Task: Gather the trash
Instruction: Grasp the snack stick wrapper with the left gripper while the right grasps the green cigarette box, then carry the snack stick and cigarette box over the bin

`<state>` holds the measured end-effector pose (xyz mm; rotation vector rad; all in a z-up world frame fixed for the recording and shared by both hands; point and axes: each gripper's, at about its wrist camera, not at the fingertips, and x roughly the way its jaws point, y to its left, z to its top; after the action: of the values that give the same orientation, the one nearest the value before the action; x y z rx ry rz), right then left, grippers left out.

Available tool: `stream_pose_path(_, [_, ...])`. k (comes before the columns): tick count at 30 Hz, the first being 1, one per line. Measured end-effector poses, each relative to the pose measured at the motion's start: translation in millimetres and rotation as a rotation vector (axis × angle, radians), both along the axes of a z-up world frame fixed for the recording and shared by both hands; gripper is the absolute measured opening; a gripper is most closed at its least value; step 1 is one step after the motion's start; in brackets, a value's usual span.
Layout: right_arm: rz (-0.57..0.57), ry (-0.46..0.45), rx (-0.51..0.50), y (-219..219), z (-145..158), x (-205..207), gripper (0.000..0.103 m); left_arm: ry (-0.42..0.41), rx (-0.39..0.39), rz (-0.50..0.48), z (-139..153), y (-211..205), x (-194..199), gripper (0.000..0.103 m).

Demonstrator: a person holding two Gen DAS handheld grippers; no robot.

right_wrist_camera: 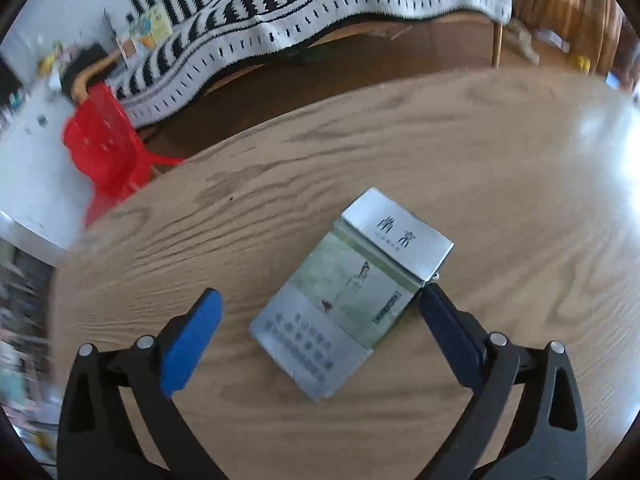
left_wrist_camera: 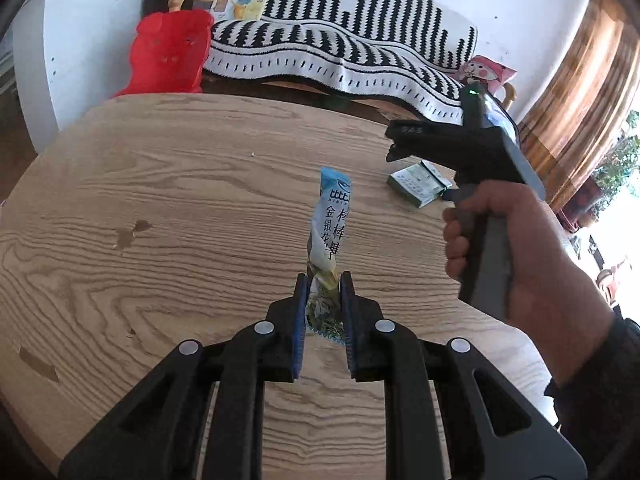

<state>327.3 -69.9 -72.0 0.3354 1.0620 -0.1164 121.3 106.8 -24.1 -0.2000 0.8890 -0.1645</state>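
My left gripper is shut on a blue and white snack wrapper and holds it upright above the wooden table. A silver and green cigarette pack lies flat on the table; it also shows in the left wrist view. My right gripper is open, its fingers on either side of the pack, the right finger close to its edge. The right gripper also shows in the left wrist view, held by a hand above the pack.
A red plastic chair stands past the table's far edge, also in the right wrist view. A sofa with a black and white striped blanket lies behind. A white cabinet stands at the far left.
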Motion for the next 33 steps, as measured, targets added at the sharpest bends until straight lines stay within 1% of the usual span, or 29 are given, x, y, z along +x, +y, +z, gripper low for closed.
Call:
stream_pose_path(2, [0.010,0.005,-0.053,7,-3,4,0.096,0.004,-0.002,-0.001,0,1,2,0.015])
stream_pose_path(4, [0.019,0.007,-0.111,13,-3,3,0.083,0.003,0.003,-0.005,0,0,3,0.015])
stream_pose_path(5, [0.029,0.000,-0.141,16,-3,1,0.072,0.005,0.004,-0.002,-1,0,4,0.015])
stream_pose_path(6, [0.048,-0.010,-0.142,18,-2,-2,0.064,0.008,0.004,0.001,-1,0,5,0.015])
stream_pose_path(7, [0.065,-0.016,-0.135,18,-1,-6,0.064,0.014,0.004,0.005,-2,-2,6,0.015])
stream_pose_path(9, [0.087,-0.009,-0.123,17,0,-13,0.060,0.020,0.004,0.003,-1,-8,6,0.015])
stream_pose_path(13, [0.133,-0.033,-0.107,5,14,-42,0.059,0.021,0.010,-0.015,2,-22,8,0.015])
stream_pose_path(15, [0.147,-0.056,-0.097,-8,26,-66,0.059,0.016,0.010,-0.027,6,-34,5,0.015])
stream_pose_path(18, [0.156,-0.096,-0.085,-41,47,-112,0.059,0.013,0.005,-0.063,10,-60,-3,0.015])
stream_pose_path(20, [0.140,-0.120,-0.077,-74,60,-151,0.060,0.009,0.005,-0.101,13,-82,-10,0.015])
stream_pose_path(22, [0.116,-0.136,-0.081,-106,68,-188,0.060,-0.003,0.012,-0.149,17,-113,-20,0.015])
stream_pose_path(23, [0.103,-0.141,-0.087,-120,71,-203,0.059,-0.010,0.013,-0.188,19,-134,-26,0.015])
stream_pose_path(25, [0.055,-0.155,-0.090,-164,77,-246,0.060,-0.023,0.017,-0.249,21,-166,-38,0.015])
stream_pose_path(26, [0.033,-0.162,-0.087,-180,79,-261,0.060,-0.034,0.021,-0.296,23,-190,-46,0.015])
stream_pose_path(28, [-0.036,-0.178,-0.085,-228,81,-305,0.060,-0.042,0.020,-0.364,22,-226,-59,0.015])
stream_pose_path(29, [-0.064,-0.183,-0.089,-243,81,-320,0.060,-0.044,0.014,-0.406,22,-248,-66,0.015])
stream_pose_path(30, [-0.106,-0.189,-0.098,-269,80,-345,0.060,-0.044,0.009,-0.438,21,-264,-72,0.015])
stream_pose_path(32, [-0.171,-0.189,-0.103,-305,77,-381,0.060,-0.051,0.007,-0.530,18,-309,-91,0.015])
stream_pose_path(33, [-0.217,-0.184,-0.113,-329,73,-406,0.060,-0.055,0.010,-0.561,17,-324,-98,0.015])
